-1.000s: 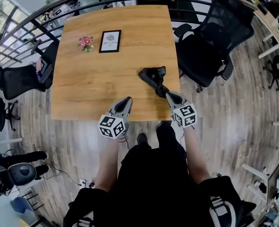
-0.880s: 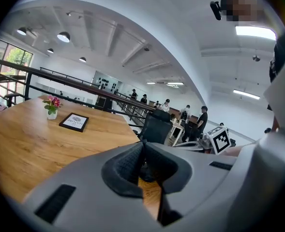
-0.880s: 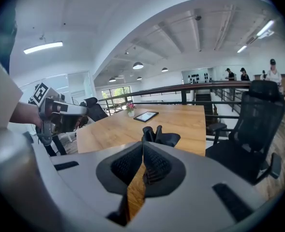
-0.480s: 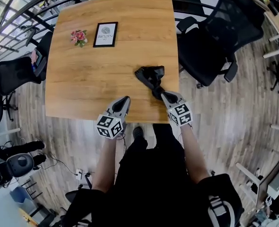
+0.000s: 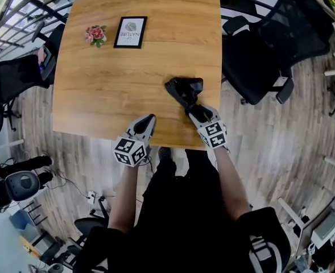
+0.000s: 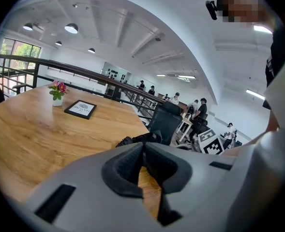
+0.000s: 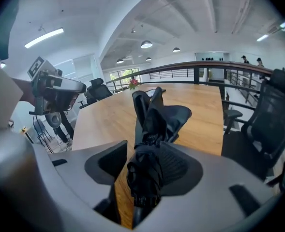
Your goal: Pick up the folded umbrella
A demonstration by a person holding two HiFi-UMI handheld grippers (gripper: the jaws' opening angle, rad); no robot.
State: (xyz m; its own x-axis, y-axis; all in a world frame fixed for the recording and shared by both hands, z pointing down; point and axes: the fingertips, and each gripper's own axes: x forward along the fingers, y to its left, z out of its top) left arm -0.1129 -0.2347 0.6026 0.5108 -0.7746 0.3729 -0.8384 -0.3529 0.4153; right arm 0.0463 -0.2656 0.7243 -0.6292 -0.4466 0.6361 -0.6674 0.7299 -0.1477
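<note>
The folded black umbrella [image 5: 181,90] lies on the wooden table [image 5: 127,78] near its right edge, with the loose canopy end away from me. My right gripper [image 5: 194,111] is at its handle end. In the right gripper view the umbrella [image 7: 154,124] runs between the jaws of the right gripper [image 7: 149,151], which are opening. It rests against the right pad, and bare wood shows between it and the left pad. My left gripper [image 5: 149,120] hovers at the table's near edge, left of the umbrella. Its jaws [image 6: 143,146] are shut and hold nothing.
A framed card [image 5: 130,32] and a small pot of pink flowers [image 5: 95,34] stand at the table's far left. Black office chairs stand to the right [image 5: 258,44] and left [image 5: 13,78] of the table. A railing runs behind it.
The right gripper has sunk toward the table with the umbrella's handle end. The left gripper has come down a little at the near edge.
</note>
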